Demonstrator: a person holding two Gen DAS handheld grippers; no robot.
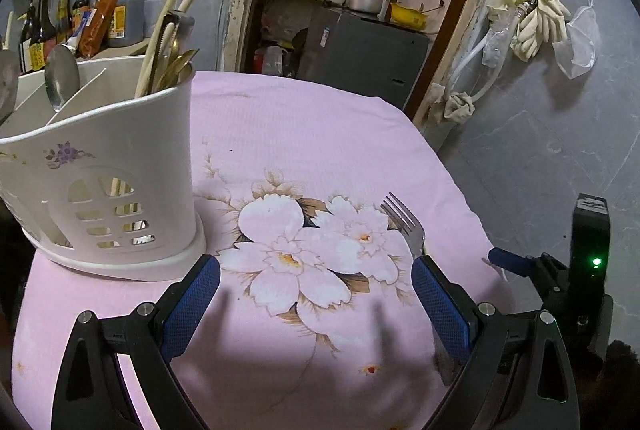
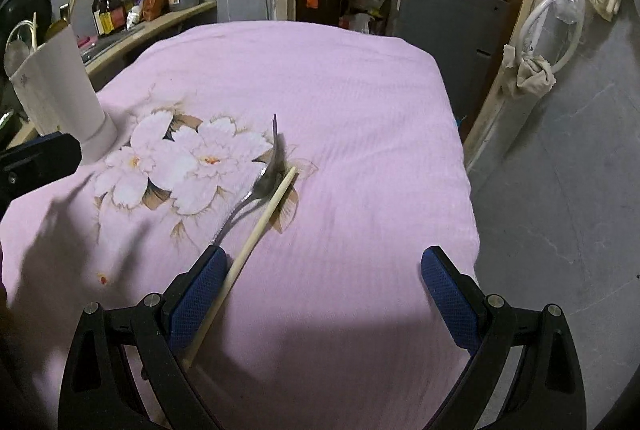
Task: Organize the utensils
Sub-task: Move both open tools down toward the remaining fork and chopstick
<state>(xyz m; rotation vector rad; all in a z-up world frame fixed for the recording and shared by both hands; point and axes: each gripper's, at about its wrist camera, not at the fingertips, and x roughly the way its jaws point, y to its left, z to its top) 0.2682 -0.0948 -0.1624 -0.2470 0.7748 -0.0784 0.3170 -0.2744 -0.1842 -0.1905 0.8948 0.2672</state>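
Note:
A white plastic utensil holder (image 1: 120, 166) stands on the pink flowered cloth (image 1: 320, 134) at the left, with chopsticks, spoons and other utensils in it; it also shows far left in the right wrist view (image 2: 60, 90). A metal fork (image 1: 404, 224) lies on the cloth just ahead of my left gripper's right finger. In the right wrist view the fork (image 2: 256, 186) and one wooden chopstick (image 2: 248, 250) lie side by side by my right gripper's left finger. My left gripper (image 1: 316, 270) is open and empty. My right gripper (image 2: 324, 262) is open and empty.
Sauce bottles (image 1: 80, 14) stand on a shelf behind the holder. The cloth-covered table ends at the right over a grey floor (image 1: 540, 150). A doorway with a dark cabinet (image 1: 360, 46) lies beyond. The right gripper's body (image 1: 588, 262) shows at the right edge of the left wrist view.

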